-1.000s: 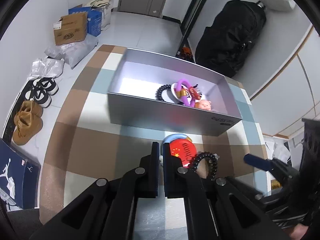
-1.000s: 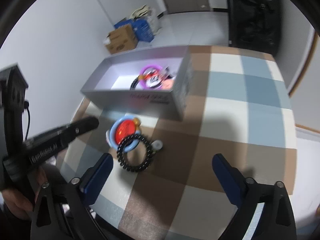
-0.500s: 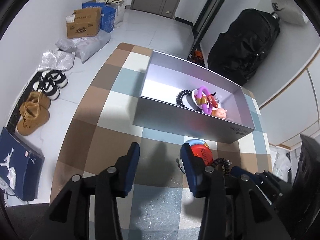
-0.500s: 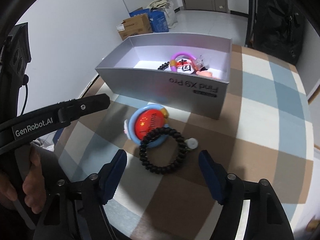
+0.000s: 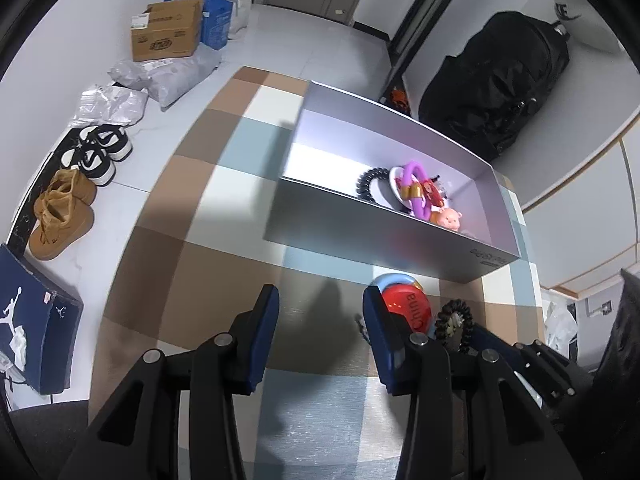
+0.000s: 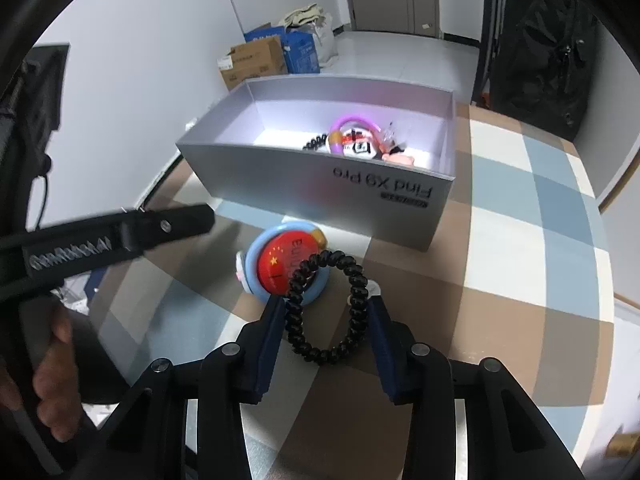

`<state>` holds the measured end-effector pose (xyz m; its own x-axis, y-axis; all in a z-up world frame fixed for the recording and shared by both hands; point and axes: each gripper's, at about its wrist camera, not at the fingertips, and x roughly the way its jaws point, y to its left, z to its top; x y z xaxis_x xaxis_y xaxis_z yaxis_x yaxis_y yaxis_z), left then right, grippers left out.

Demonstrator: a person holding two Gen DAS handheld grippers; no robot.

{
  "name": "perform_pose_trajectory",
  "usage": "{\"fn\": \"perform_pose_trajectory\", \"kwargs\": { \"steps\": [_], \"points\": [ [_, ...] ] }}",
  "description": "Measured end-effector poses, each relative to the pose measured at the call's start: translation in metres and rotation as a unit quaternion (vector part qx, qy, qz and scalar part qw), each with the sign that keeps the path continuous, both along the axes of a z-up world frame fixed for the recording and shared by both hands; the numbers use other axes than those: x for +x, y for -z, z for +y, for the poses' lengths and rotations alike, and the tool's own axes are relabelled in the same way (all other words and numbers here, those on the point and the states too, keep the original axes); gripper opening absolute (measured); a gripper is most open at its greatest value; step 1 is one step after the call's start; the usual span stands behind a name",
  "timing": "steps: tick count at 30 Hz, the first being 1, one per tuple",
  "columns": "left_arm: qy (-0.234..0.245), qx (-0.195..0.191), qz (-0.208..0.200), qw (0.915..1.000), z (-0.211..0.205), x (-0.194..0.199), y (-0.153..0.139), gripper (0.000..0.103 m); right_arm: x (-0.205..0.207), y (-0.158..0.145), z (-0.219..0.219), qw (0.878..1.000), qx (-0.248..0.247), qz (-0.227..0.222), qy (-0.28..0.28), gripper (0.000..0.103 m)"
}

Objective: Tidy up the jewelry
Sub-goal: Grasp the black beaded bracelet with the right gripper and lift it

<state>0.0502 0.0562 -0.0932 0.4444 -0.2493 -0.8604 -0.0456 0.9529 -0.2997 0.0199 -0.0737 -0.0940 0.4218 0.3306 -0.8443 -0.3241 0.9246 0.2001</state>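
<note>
A black coil bracelet [image 6: 356, 280] lies on the checked table, partly over a round red-and-blue badge [image 6: 280, 268]. My right gripper [image 6: 326, 308] is closing on the bracelet. Both blue pads touch its sides and the ring looks squeezed into an oval. Behind it stands an open silver box [image 6: 320, 176] holding another black coil, a purple ring and a small pig figure. In the left wrist view my left gripper [image 5: 320, 300] hangs open over bare cloth, with nothing between its fingers. The badge [image 5: 404, 304] and bracelet [image 5: 444, 316] sit just right of it, in front of the box [image 5: 360, 232].
The left gripper's arm [image 6: 120, 236] and a person's hand [image 6: 52, 360] reach in from the left of the right wrist view. On the floor left of the table lie shoes [image 5: 64, 212], cardboard boxes [image 5: 168, 28] and a blue shoe box [image 5: 36, 320]. A black backpack [image 5: 496, 92] stands behind.
My left gripper went from shut to open. My right gripper moved in over the black bracelet and its jaws narrowed from wide open until they meet the coil.
</note>
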Motion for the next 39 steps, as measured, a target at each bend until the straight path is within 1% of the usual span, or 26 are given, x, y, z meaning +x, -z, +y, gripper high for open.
{"fn": "perform_pose_trajectory", "kwargs": {
  "steps": [4, 8, 10, 11, 12, 14, 17, 19, 20, 21, 22, 23, 26, 27, 32, 36, 39],
  "points": [
    [0.021, 0.004, 0.013, 0.9997, -0.011, 0.001, 0.005, 0.038, -0.006, -0.015, -0.012, 1.0, 0.019, -0.014, 0.005, 0.039],
    [0.046, 0.016, 0.014, 0.9987, -0.023, 0.001, 0.007, 0.038, -0.006, -0.028, -0.028, 0.999, 0.037, -0.026, 0.023, 0.039],
    [0.054, 0.035, 0.02, 0.9978, -0.029, 0.0, 0.009, 0.038, -0.004, -0.036, -0.041, 0.997, 0.053, -0.03, 0.038, 0.039],
    [0.056, 0.049, 0.015, 0.9971, -0.032, -0.001, 0.009, 0.038, -0.002, -0.038, -0.044, 0.997, 0.06, -0.031, 0.044, 0.039],
    [0.056, 0.055, 0.014, 0.9968, -0.033, -0.002, 0.009, 0.037, -0.002, -0.04, -0.048, 0.996, 0.065, -0.032, 0.049, 0.039],
    [0.058, 0.076, 0.018, 0.9953, -0.037, -0.004, 0.007, 0.038, -0.001, -0.043, -0.054, 0.995, 0.074, -0.034, 0.056, 0.04],
    [0.056, 0.083, 0.023, 0.9947, -0.039, -0.004, 0.005, 0.038, -0.001, -0.048, -0.061, 0.994, 0.087, -0.035, 0.063, 0.04],
    [0.061, 0.077, 0.025, 0.9949, -0.039, -0.004, 0.005, 0.027, -0.002, -0.05, -0.064, 0.993, 0.095, -0.035, 0.065, 0.04],
    [0.065, 0.072, 0.027, 0.9949, -0.04, -0.003, 0.004, 0.017, -0.002, -0.052, -0.065, 0.992, 0.101, -0.034, 0.066, 0.04],
    [0.067, 0.075, 0.03, 0.9945, -0.044, -0.002, 0.004, 0.015, -0.002, -0.053, -0.066, 0.992, 0.106, -0.033, 0.067, 0.04],
    [0.068, 0.081, 0.03, 0.994, -0.047, -0.002, 0.003, 0.015, -0.001, -0.054, -0.067, 0.991, 0.109, -0.033, 0.067, 0.04],
    [0.066, 0.077, 0.032, 0.9943, -0.047, -0.002, 0.003, 0.014, 0.001, -0.055, -0.069, 0.991, 0.114, -0.033, 0.068, 0.04],
    [0.052, 0.053, 0.043, 0.9963, -0.042, 0.001, 0.005, 0.013, 0.0, -0.059, -0.076, 0.988, 0.131, -0.033, 0.074, 0.04],
    [0.049, 0.051, 0.044, 0.9965, -0.042, 0.001, 0.005, 0.01, 0.0, -0.06, -0.078, 0.987, 0.135, -0.033, 0.076, 0.04],
    [0.056, 0.078, 0.039, 0.9947, -0.052, -0.004, 0.003, 0.009, 0.0, -0.064, -0.089, 0.984, 0.154, -0.029, 0.088, 0.04],
    [0.063, 0.095, 0.023, 0.9932, -0.06, -0.009, -0.004, 0.009, -0.002, -0.065, -0.092, 0.982, 0.162, -0.029, 0.092, 0.04],
    [0.073, 0.109, 0.002, 0.9913, -0.066, -0.011, -0.014, 0.009, -0.004, -0.067, -0.091, 0.982, 0.164, -0.031, 0.089, 0.04]
  ]
}}
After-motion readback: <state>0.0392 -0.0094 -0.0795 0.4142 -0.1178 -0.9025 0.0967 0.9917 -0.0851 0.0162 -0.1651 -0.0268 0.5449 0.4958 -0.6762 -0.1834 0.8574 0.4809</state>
